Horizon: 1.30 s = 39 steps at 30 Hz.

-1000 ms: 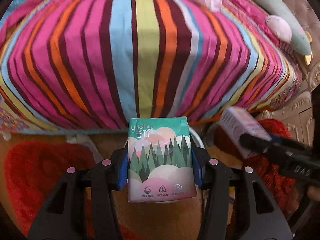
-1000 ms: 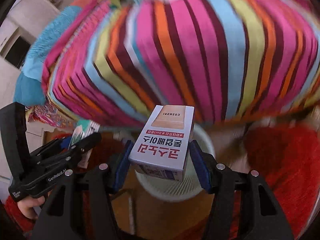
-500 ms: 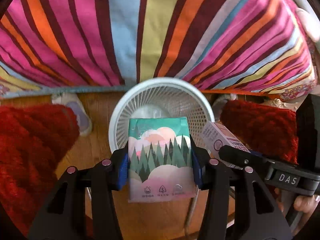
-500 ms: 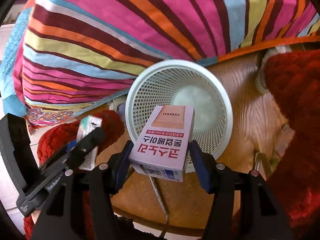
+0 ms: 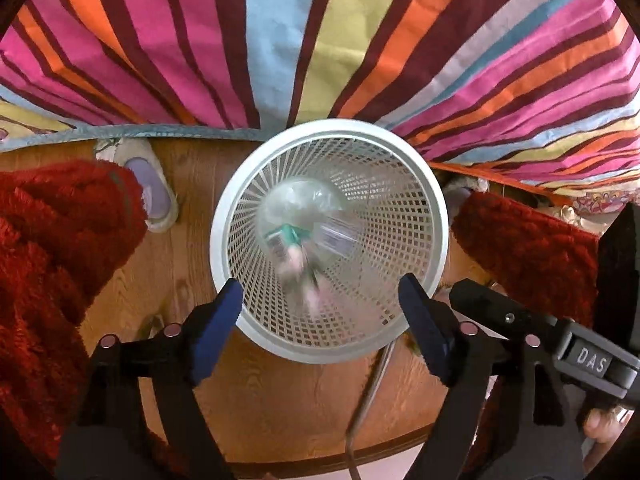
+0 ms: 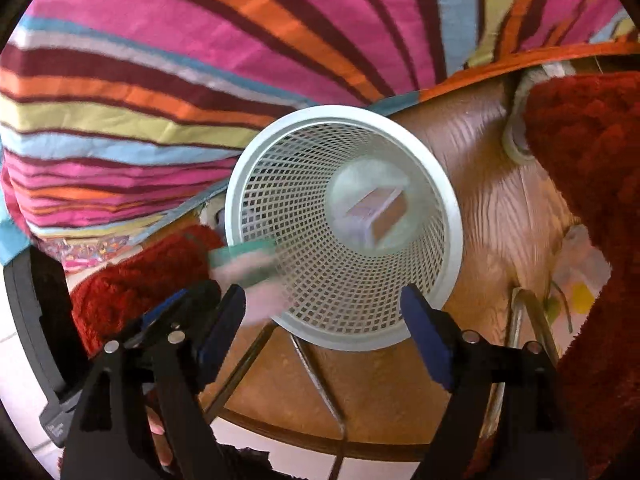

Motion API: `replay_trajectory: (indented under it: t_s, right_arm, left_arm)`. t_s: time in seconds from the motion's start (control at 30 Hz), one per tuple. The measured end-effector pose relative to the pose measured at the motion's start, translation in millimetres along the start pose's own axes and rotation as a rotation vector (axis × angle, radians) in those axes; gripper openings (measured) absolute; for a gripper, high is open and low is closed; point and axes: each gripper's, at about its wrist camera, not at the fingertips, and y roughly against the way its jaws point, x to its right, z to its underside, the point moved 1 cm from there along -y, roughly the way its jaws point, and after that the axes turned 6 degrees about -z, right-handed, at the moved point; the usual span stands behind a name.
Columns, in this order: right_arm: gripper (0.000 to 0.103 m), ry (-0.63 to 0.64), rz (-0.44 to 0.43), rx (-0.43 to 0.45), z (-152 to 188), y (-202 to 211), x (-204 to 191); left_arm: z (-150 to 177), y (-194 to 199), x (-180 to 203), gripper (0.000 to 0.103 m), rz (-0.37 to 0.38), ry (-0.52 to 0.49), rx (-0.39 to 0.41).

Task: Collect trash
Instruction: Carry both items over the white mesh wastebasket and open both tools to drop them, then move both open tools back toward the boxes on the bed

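Observation:
A white mesh waste basket (image 5: 224, 240) stands on a wooden floor under both grippers; it also shows in the right wrist view (image 6: 452, 216). My left gripper (image 5: 322, 316) is open and empty above its rim. The green tissue pack (image 5: 298, 252) is a blur falling inside the basket; in the right wrist view it is a blur (image 6: 248, 264) at the basket's left rim. My right gripper (image 6: 324, 312) is open and empty. The pink-and-tan carton (image 6: 378, 216) lies blurred near the basket's bottom.
A striped bedcover (image 5: 320, 40) hangs behind the basket. Red shaggy rugs (image 5: 52, 248) lie left and right (image 6: 592, 200) of it. A slipper (image 5: 152, 192) lies on the floor at the left. Metal rods (image 6: 320, 384) cross the floor near me.
Both grippers have opened over the basket. The tissue pack and the carton have left the jaws and are dropping into it. Both cameras have come closer to the basket.

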Motion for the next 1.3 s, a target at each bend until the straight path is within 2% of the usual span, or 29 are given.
replay_trajectory:
  t_s: [0.03, 0.13, 0.27, 0.43, 0.6, 0.7, 0.9, 1.0, 1.13, 1.3]
  right_arm:
    - [0.076, -0.007, 0.002, 0.006, 0, 1, 1]
    - [0.076, -0.007, 0.013, 0.043, 0, 8, 1]
    - [0.076, 0.06, 0.041, 0.122, 1, 25, -10]
    - [0.076, 0.219, 0.091, 0.302, 6, 66, -34]
    - [0.076, 0.347, 0.165, 0.507, 10, 113, -55]
    - [0.076, 0.399, 0.19, 0.626, 7, 143, -67]
    - [0.076, 0.512, 0.214, 0.766, -9, 182, -96]
    - [0.076, 0.54, 0.21, 0.811, -21, 192, -112]
    - [0.076, 0.577, 0.219, 0.839, -34, 194, -126]
    - [0.076, 0.605, 0.224, 0.83, -59, 194, -144]
  left_arm:
    - [0, 2, 0, 0.081, -0.005, 0.001, 0.013]
    - [-1, 10, -1, 0.092, 0.005, 0.007, 0.055]
    - [-1, 26, -1, 0.092, 0.012, 0.006, 0.126]
    - [-2, 56, -2, 0.092, 0.002, -0.024, 0.216]
    - [-8, 103, -8, 0.092, -0.038, -0.05, 0.366]
    - [-15, 135, -11, 0.092, -0.024, -0.038, 0.445]
    - [-38, 202, -6, 0.092, -0.036, -0.057, 0.629]
    - [-60, 228, -1, 0.092, 0.001, -0.053, 0.663]
    - [-90, 251, 3, 0.092, 0.013, -0.044, 0.696]
    - [-133, 268, 6, 0.092, 0.031, -0.034, 0.708]
